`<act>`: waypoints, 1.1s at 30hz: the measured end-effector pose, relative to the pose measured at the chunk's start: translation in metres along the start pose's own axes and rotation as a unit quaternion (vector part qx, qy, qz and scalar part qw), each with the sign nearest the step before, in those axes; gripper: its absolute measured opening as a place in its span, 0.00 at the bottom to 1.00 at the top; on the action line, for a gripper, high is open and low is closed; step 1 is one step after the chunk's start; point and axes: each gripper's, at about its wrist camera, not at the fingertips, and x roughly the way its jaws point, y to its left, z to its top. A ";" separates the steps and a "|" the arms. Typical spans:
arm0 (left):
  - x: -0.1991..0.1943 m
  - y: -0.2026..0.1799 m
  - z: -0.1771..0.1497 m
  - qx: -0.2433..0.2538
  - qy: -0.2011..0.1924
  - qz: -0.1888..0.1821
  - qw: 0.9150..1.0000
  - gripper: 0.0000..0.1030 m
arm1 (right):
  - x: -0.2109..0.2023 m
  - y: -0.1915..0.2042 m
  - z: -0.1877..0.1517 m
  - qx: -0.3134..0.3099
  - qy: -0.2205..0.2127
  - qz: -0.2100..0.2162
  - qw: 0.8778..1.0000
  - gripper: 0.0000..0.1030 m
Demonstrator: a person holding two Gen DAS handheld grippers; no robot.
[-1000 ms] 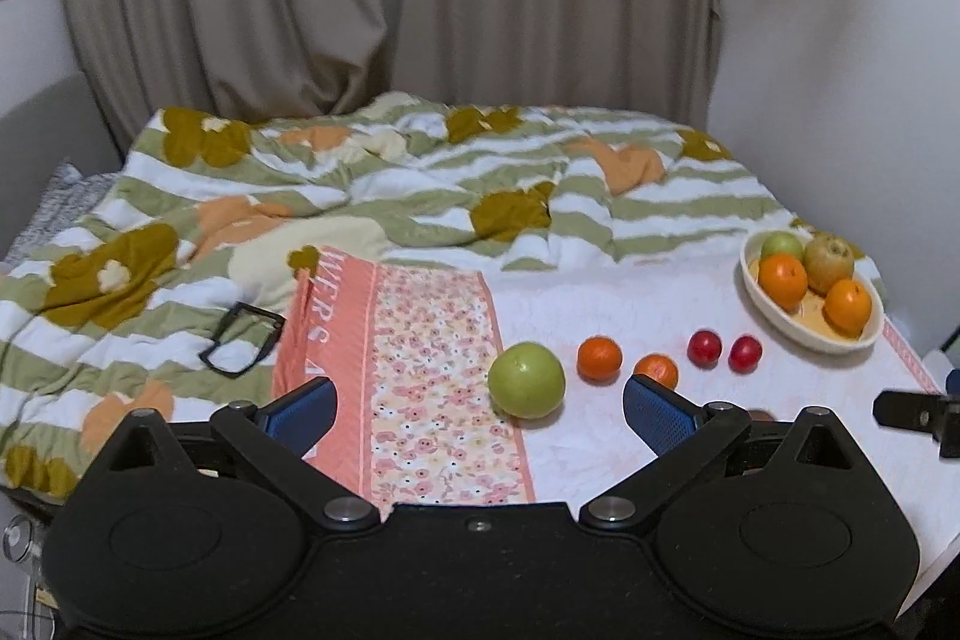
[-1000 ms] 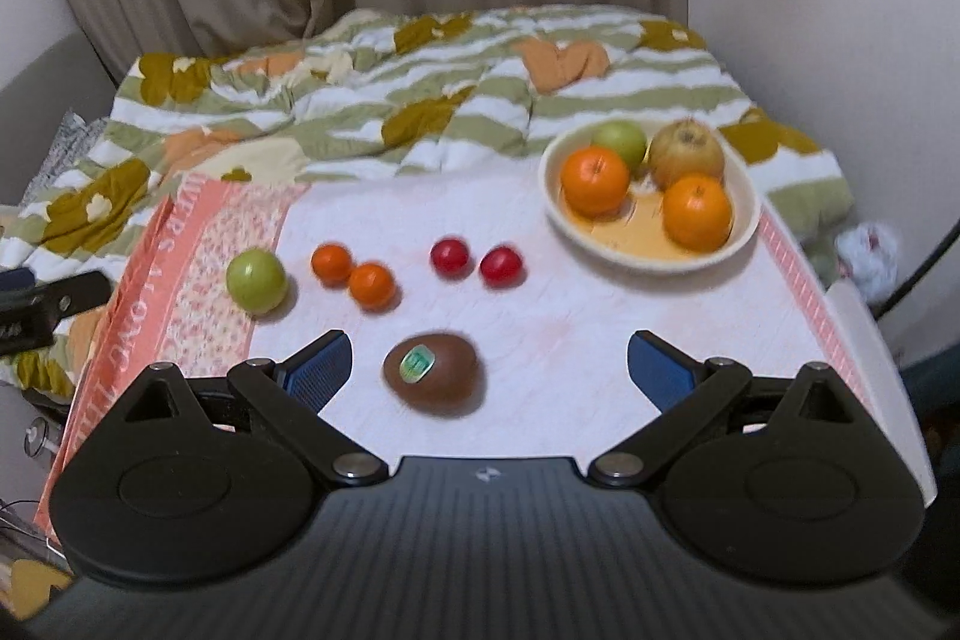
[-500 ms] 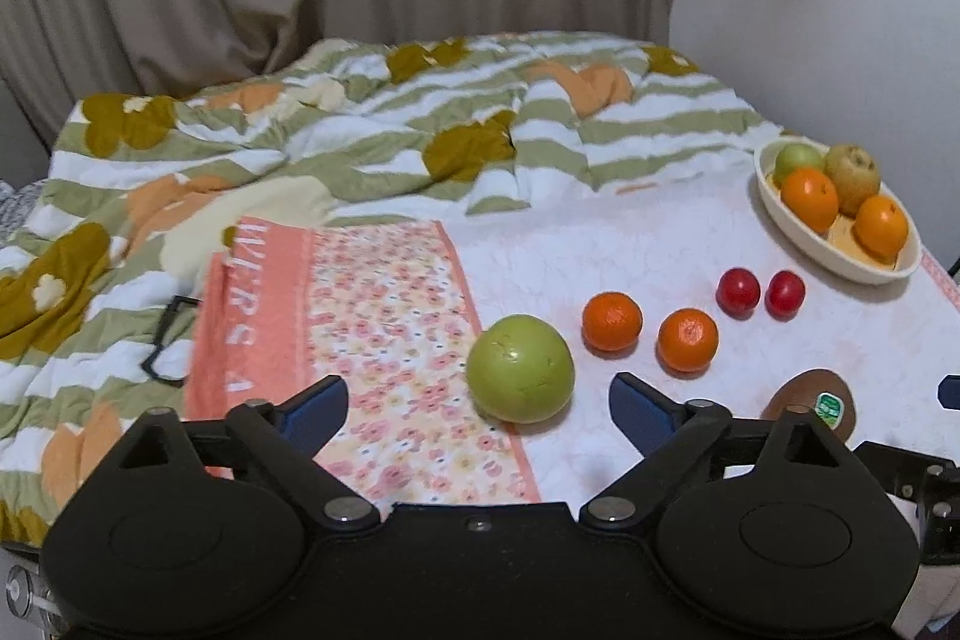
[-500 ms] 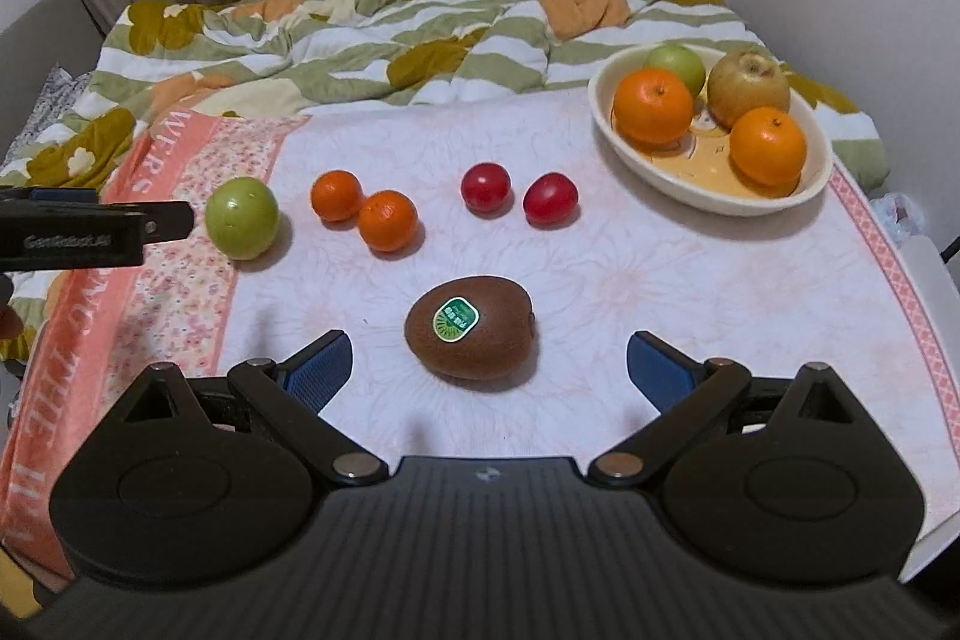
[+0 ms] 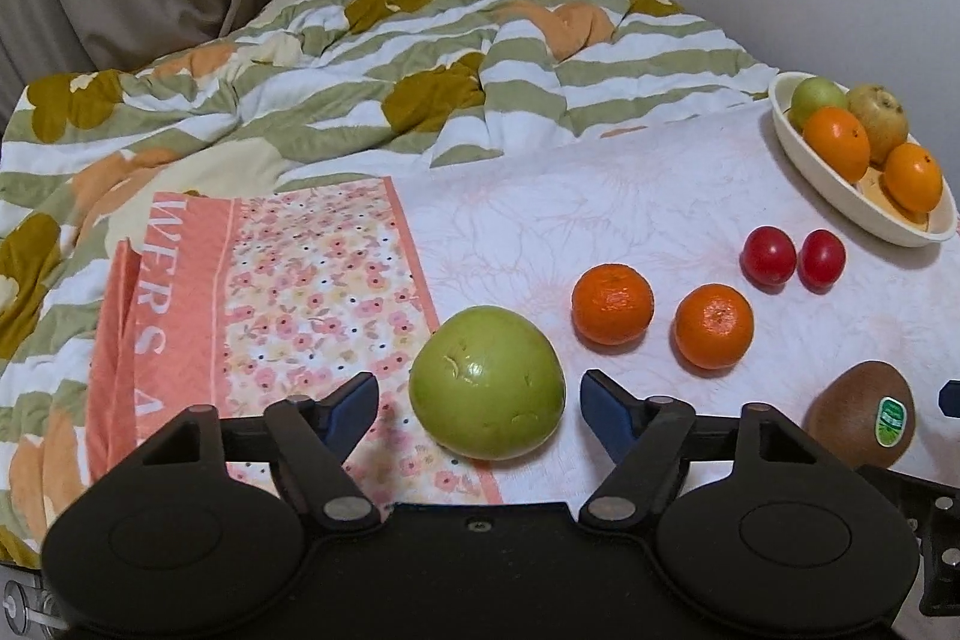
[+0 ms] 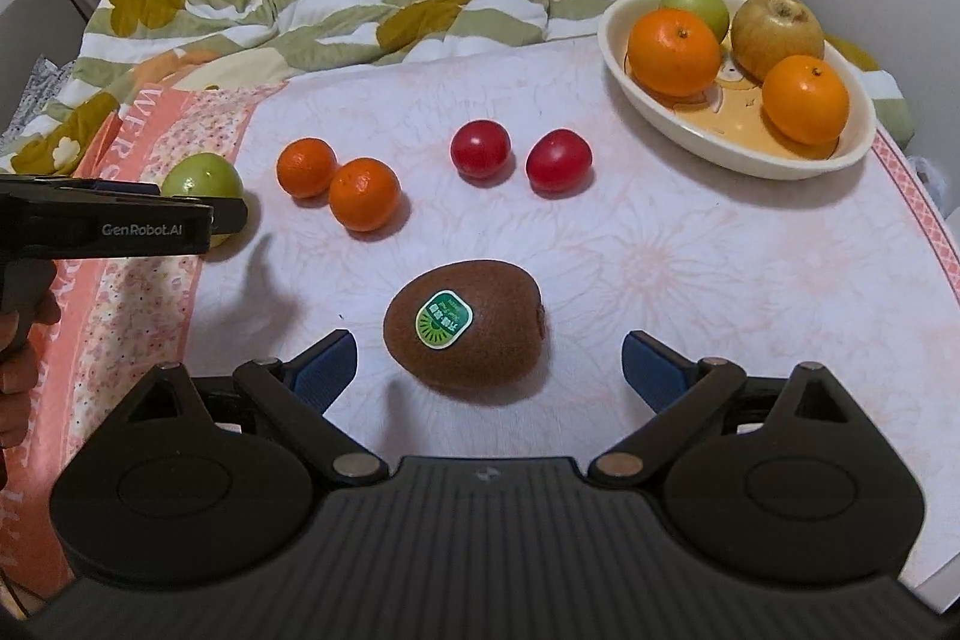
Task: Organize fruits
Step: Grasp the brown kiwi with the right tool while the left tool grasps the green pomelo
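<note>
A green apple (image 5: 486, 388) lies on the floral cloth between the fingers of my left gripper (image 5: 477, 391). Its jaws are closing, with a small gap still showing on each side of the apple. A brown kiwi with a green sticker (image 6: 465, 334) sits between the wide-open fingers of my right gripper (image 6: 489, 358), untouched. Beyond them lie two mandarins (image 5: 612, 304) and two small red fruits (image 5: 768, 256). A cream oval bowl (image 6: 750, 160) at the far right holds two oranges, a green apple and a brownish pear.
A striped flowered quilt (image 5: 360, 88) is bunched up behind the cloth-covered surface. The pink floral band (image 5: 288, 292) runs along the left. A wall stands close behind the bowl, and the surface's edge (image 6: 936, 244) drops off at the right. A hand (image 6: 18, 370) holds the left gripper.
Both grippers have come down and forward toward the fruit. The left jaws have narrowed around the green apple. The kiwi now sits between the right fingers.
</note>
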 end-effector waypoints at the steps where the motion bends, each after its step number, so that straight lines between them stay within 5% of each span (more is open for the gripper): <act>1: 0.003 -0.001 0.000 0.000 0.002 0.000 1.000 0.72 | 0.001 0.000 0.000 0.000 0.002 0.000 1.000 1.00; 4: 0.009 -0.001 0.001 0.000 0.012 -0.004 1.000 0.60 | 0.005 -0.001 0.001 0.000 0.006 0.001 1.000 1.00; 28: -0.010 0.018 -0.024 -0.026 0.009 0.017 0.999 0.60 | 0.029 0.012 0.008 -0.032 0.012 0.014 0.999 0.88; 30: -0.014 0.019 -0.028 -0.028 0.008 0.017 0.999 0.60 | 0.029 0.012 0.009 -0.034 0.011 0.014 0.999 0.79; 33: -0.021 0.021 -0.033 -0.033 0.006 0.017 0.999 0.60 | 0.029 0.012 0.010 -0.039 0.013 0.013 0.999 0.78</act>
